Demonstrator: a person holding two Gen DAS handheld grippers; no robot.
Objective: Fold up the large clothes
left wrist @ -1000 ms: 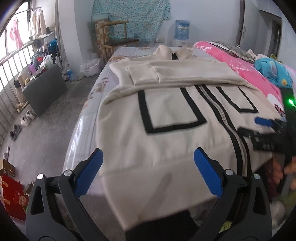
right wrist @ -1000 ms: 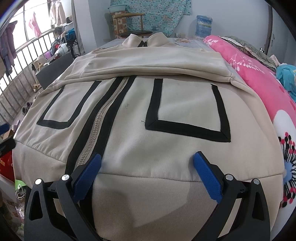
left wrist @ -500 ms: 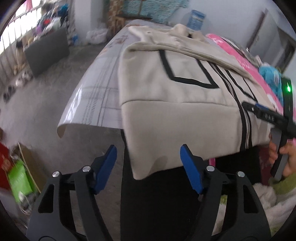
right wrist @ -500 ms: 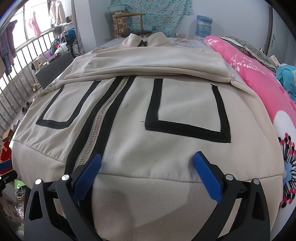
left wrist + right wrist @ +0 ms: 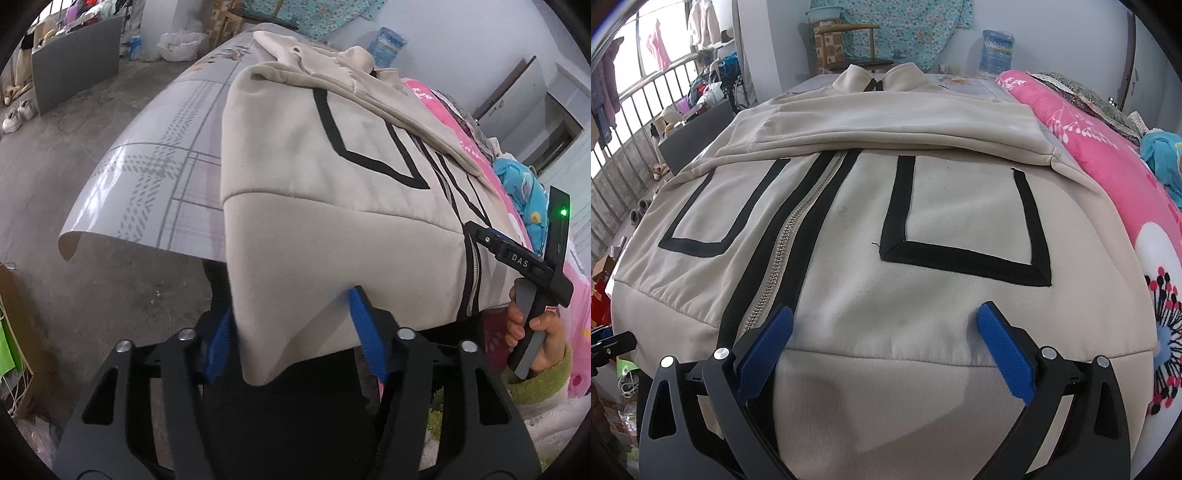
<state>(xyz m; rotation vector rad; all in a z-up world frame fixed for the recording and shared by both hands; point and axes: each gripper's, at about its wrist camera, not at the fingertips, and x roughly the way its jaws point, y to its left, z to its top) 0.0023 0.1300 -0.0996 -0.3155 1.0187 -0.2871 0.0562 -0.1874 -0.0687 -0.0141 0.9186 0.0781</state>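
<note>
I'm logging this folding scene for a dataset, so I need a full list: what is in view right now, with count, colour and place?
jacket: one, cream with black trim and a centre zipper, spread on the bed, sleeves folded across the chest, hem hanging over the near edge
bed sheet: one, grey plaid, under the jacket
quilt: one, pink floral, along the bed's right side
blue cloth: one, blue patterned, on the quilt
water jug: one, blue, by the far wall
wooden chair: one, brown, beyond the bed
shoes: a pair, white, on the floor at left
left gripper: black with blue pads, open around the hem's left corner
right gripper: black with blue pads, open over the hem
right hand: one, green cuff, holding the right gripper's handle
</note>
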